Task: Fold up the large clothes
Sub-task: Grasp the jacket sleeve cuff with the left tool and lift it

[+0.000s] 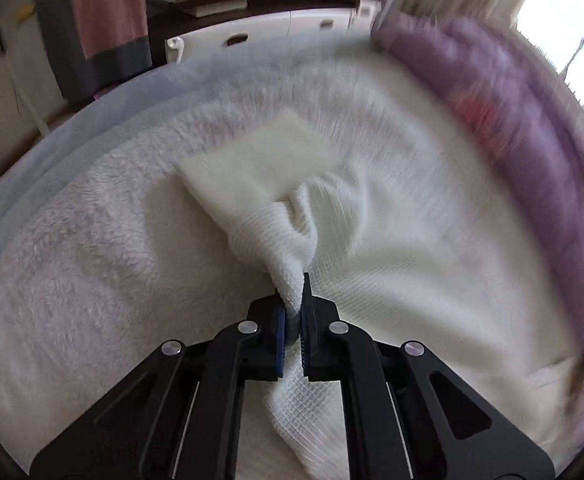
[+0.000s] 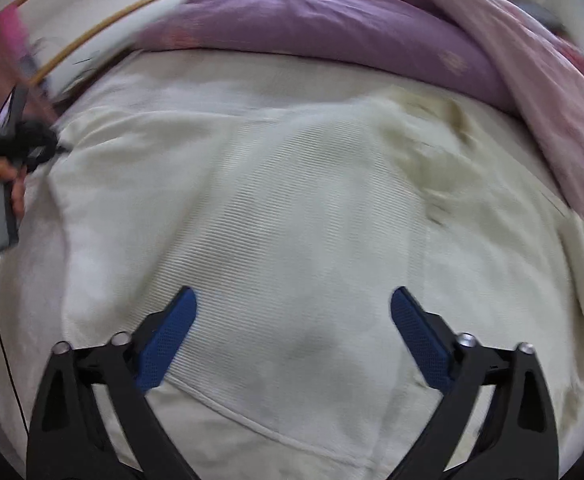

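A large cream knit garment [image 2: 292,216] lies spread on a fluffy white blanket. In the left wrist view my left gripper [image 1: 293,300] is shut on a bunched ribbed edge of the garment [image 1: 284,248] and holds it lifted above the blanket. The cloth runs from the jaws up to a folded-over flat part [image 1: 264,160]. In the right wrist view my right gripper [image 2: 292,320] is open and empty, its blue pads [image 2: 172,336] spread wide just above the garment's middle. The left gripper also shows there at the far left [image 2: 58,146], held by a hand.
A purple duvet [image 2: 331,28] is heaped along the far side of the bed, also in the left wrist view [image 1: 511,112]. The fluffy white blanket [image 1: 72,260] covers the bed. White drawers [image 1: 276,32] and a hanging pink-and-grey cloth [image 1: 100,20] stand beyond the bed's edge.
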A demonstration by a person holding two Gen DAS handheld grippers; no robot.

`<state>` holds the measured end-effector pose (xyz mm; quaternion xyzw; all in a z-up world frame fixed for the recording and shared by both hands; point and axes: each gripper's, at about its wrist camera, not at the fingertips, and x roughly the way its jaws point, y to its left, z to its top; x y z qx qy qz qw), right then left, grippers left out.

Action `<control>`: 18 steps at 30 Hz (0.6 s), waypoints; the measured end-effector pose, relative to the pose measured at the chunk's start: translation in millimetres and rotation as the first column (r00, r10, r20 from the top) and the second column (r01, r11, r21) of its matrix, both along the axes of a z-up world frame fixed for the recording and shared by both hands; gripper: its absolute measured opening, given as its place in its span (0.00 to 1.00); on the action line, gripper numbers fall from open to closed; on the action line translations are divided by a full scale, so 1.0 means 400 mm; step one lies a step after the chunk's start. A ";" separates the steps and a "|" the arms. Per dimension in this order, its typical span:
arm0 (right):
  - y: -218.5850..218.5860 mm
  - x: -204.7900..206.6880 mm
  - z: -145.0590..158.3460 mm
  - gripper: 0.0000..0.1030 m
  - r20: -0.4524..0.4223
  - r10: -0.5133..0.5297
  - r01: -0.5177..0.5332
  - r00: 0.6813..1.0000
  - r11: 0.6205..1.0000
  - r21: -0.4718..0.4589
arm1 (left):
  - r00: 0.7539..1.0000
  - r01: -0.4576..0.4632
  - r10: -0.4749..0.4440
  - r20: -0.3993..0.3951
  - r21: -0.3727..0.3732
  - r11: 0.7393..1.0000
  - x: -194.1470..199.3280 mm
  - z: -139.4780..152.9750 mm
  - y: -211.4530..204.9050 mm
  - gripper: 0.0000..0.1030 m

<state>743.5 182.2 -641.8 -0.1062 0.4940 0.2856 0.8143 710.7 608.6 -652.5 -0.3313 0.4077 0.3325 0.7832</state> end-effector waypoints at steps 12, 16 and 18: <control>0.165 0.022 -0.145 0.06 -0.206 0.152 -0.129 0.967 0.984 0.125 | 0.948 0.142 -0.216 0.233 0.298 0.944 -0.174 0.443 -0.184 0.05; 0.127 0.075 -0.150 0.01 -0.334 0.138 -0.064 0.932 0.973 0.222 | 0.876 0.270 -0.376 0.303 0.338 0.902 -0.138 0.567 -0.401 0.05; 0.088 0.089 -0.118 0.04 -0.357 0.130 -0.032 0.925 0.963 0.269 | 0.836 0.339 -0.448 0.317 0.343 0.876 -0.101 0.595 -0.529 0.05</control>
